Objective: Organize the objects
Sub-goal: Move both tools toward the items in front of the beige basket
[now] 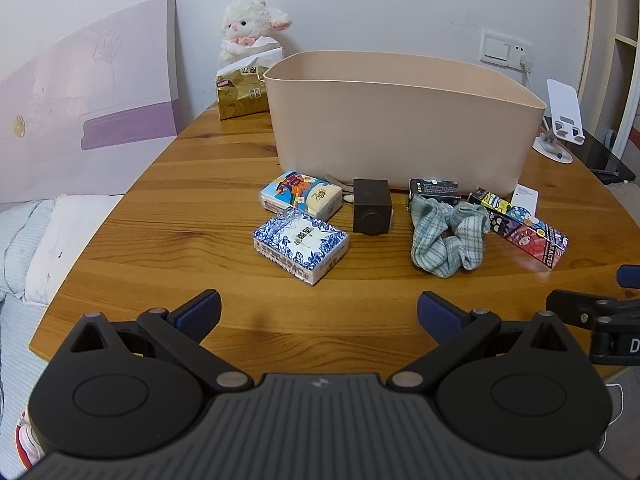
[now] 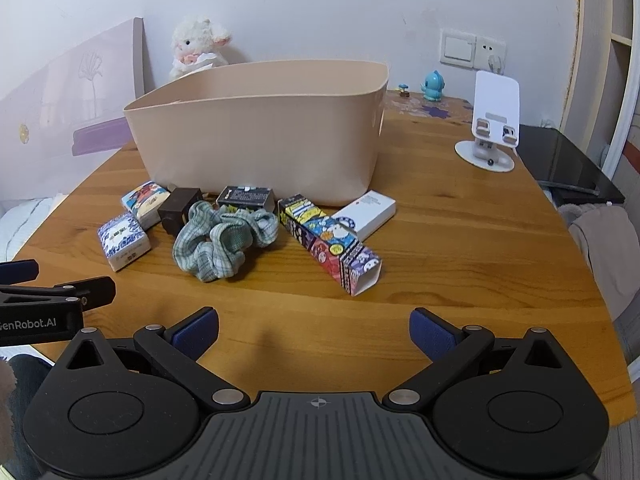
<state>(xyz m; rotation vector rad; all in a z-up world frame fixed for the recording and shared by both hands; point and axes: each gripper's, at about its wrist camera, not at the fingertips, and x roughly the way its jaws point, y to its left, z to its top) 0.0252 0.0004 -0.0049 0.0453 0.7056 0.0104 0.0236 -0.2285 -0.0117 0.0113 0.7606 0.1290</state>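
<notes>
A beige bin [image 1: 400, 128] [image 2: 260, 140] stands on the wooden table [image 1: 160, 240]. In front of it lie a blue-white tissue pack [image 1: 300, 248] [image 2: 123, 246], a colourful tissue pack [image 1: 302, 196] [image 2: 145, 202], a dark brown box [image 1: 371, 206] [image 2: 178, 210], a black box [image 1: 435, 192] [image 2: 246, 198], a green checked scrunchie [image 1: 448, 242] [image 2: 224, 242], a long cartoon-printed box [image 1: 520, 226] [image 2: 330, 244] and a white box [image 1: 526, 196] [image 2: 364, 214]. My left gripper [image 1: 319, 316] and right gripper [image 2: 314, 332] are open and empty, near the table's front edge.
A plush lamb [image 1: 250, 30] [image 2: 198, 46] and a gold tissue pack [image 1: 242, 94] stand behind the bin. A white phone stand [image 1: 560, 120] [image 2: 490, 128], a blue figurine [image 2: 434, 86] and a black tablet [image 2: 564, 164] are at the right. A bed [image 1: 24, 248] lies left.
</notes>
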